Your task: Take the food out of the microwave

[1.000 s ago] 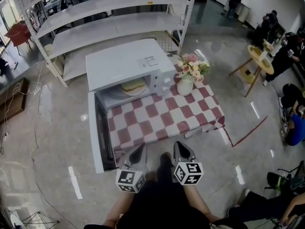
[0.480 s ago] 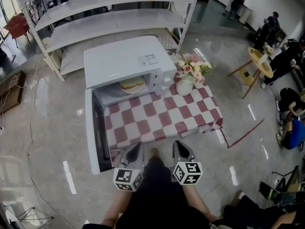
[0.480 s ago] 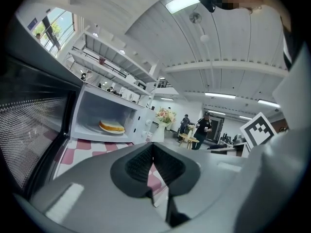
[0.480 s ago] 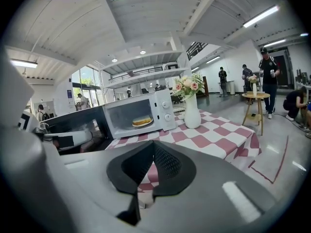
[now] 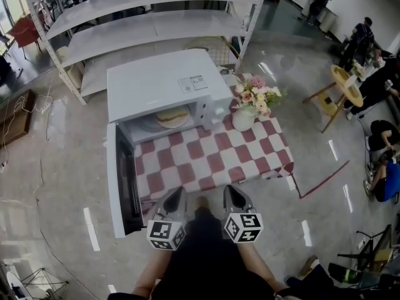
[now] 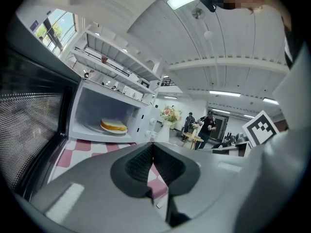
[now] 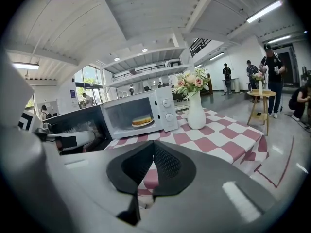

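- White microwave [image 5: 169,83] stands at the far left of the tabletop [image 5: 219,161], which is covered by a red-and-white checked cloth. Its door [image 5: 119,186] is swung fully out to the left, so the cavity faces the person with nothing in front of it.
- Food [image 5: 172,116], a pale layered round, sits on a plate [image 6: 108,129] in the middle of the cavity floor. It has not yet been removed.
- Left tongs [image 5: 180,192]: the jaws are pressed together with nothing between them. They are held low at the near edge of the tabletop, well apart from the cavity, and point toward the open door side.
- Right tongs [image 5: 229,190]: the jaws are likewise closed and empty. They are held just beside the left tongs at the same near edge and aim across the cloth toward the microwave front.
- Assessment: both tongs are carried closed and side by side because there is no load yet. This reads as the approach stage. The jaws must open before either tool can take the plate rim.
- Vase of flowers [image 5: 244,116] stands just beside the microwave's control panel, on the right. A reach from the right side should stay clear of it to avoid tipping it.
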The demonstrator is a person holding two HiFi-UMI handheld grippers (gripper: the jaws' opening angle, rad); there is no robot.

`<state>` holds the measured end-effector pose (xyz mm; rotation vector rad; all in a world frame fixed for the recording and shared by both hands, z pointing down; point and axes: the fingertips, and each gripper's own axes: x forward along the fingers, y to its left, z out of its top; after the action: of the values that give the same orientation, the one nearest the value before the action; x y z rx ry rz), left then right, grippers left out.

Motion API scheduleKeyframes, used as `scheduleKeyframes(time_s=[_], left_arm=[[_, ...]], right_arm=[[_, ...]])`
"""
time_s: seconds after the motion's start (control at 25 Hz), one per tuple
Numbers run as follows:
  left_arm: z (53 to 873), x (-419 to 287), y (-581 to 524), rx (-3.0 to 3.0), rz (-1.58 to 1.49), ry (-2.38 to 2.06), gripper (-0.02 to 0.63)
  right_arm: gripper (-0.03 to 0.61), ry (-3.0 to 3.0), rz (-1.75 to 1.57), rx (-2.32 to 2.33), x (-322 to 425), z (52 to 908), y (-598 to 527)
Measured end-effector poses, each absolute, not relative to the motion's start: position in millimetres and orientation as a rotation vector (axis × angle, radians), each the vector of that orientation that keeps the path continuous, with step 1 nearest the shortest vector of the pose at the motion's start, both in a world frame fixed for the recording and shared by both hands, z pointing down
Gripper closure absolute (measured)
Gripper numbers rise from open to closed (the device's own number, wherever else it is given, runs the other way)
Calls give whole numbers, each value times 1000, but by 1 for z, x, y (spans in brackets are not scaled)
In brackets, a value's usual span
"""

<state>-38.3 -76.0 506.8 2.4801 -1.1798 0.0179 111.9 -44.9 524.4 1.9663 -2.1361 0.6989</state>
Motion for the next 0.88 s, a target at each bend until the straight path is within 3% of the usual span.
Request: scheduleKeyframes(time_s=[0.88], left_arm=[[513, -30, -139, 2425, 52, -1282, 606]], right_arm=[[577, -2216, 706, 1859, 124, 528, -123]])
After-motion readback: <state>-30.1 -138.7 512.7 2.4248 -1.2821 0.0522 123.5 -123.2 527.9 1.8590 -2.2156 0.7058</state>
